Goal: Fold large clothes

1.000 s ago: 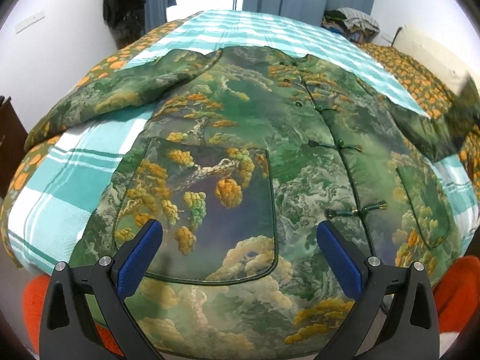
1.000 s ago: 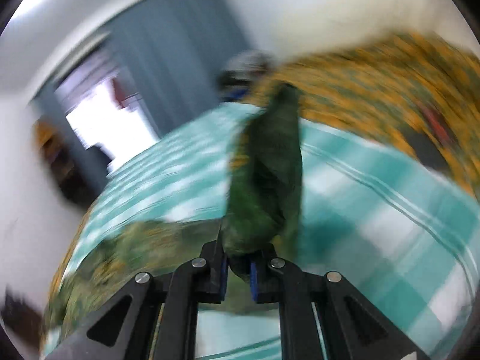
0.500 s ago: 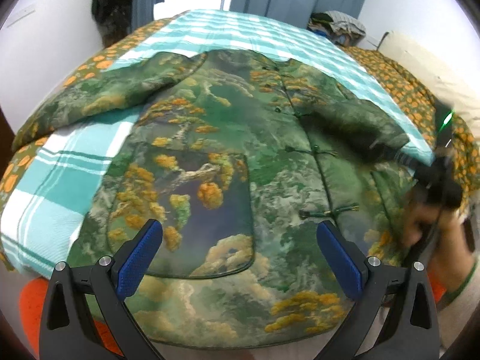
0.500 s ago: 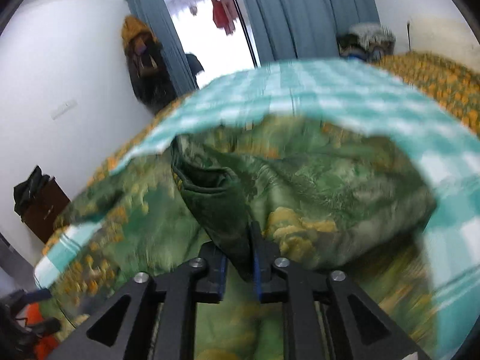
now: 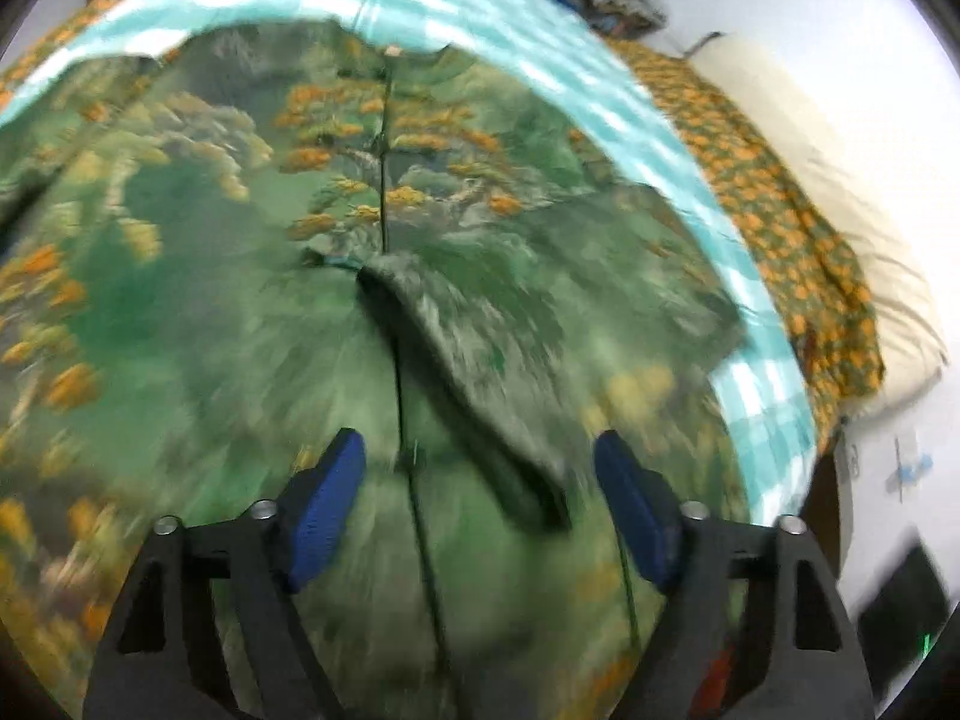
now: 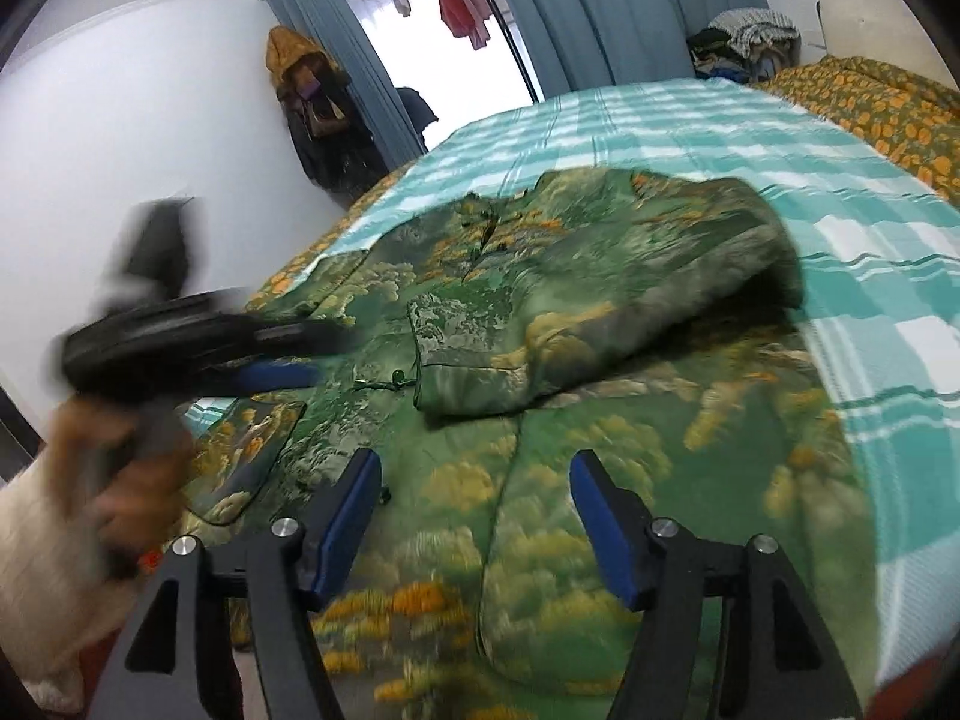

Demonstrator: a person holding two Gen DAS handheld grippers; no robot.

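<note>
A large green jacket (image 5: 252,276) with orange tree print lies spread on the bed. Its right sleeve (image 6: 600,312) lies folded across the front, cuff (image 6: 456,360) near the button line; it also shows in the left wrist view (image 5: 480,360). My left gripper (image 5: 480,498) is open and empty, just above the jacket's front with the sleeve end between its fingers; it also shows blurred in the right wrist view (image 6: 282,375). My right gripper (image 6: 474,516) is open and empty above the jacket's lower right part.
The bed has a teal checked sheet (image 6: 720,138) and an orange-flowered quilt (image 5: 780,210) on the right. A white pillow (image 5: 870,276) lies beyond it. Clothes pile (image 6: 744,42) and blue curtains (image 6: 600,6) stand at the far end. Dark clothes hang on the wall (image 6: 312,114).
My right gripper has let go of the sleeve, which now lies across the jacket front, and has opened. My left gripper has moved right and forward over the jacket, still open.
</note>
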